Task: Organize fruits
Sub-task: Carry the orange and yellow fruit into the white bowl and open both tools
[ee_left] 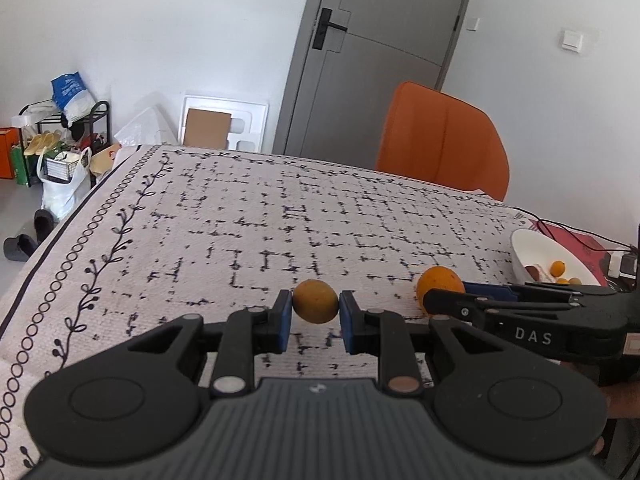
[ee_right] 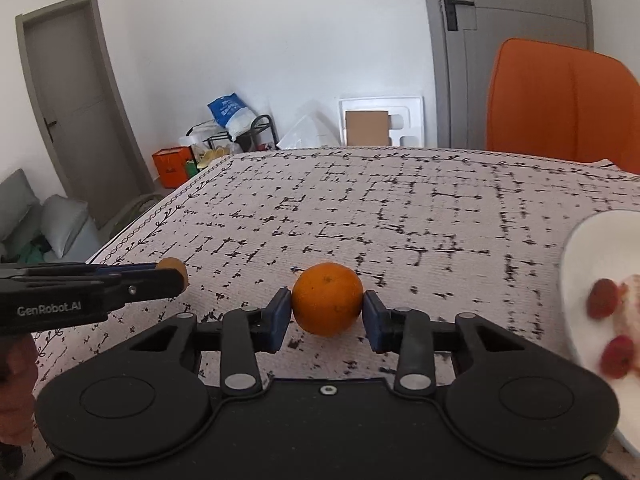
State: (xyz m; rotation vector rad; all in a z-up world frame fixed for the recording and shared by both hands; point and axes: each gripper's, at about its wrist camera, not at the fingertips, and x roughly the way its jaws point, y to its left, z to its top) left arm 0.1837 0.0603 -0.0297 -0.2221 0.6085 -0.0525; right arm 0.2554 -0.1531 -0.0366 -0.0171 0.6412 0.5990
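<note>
Right wrist: orange [ee_right: 327, 304] between fingers [ee_right: 278, 316], both pads touching.

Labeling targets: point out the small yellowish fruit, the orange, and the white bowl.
small yellowish fruit [ee_left: 315, 301]: left wrist view, middle of its front.
orange [ee_right: 327, 299]: right wrist view, middle of its peel.
white bowl [ee_right: 576, 248]: right wrist view, bare inner wall.

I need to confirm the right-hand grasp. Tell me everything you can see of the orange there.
The orange is round, bright and dimpled, with a small stem mark facing the camera. It sits between the right gripper's blue pads, which touch both its sides, on or just above the patterned tablecloth. The white bowl lies to its right.
</note>
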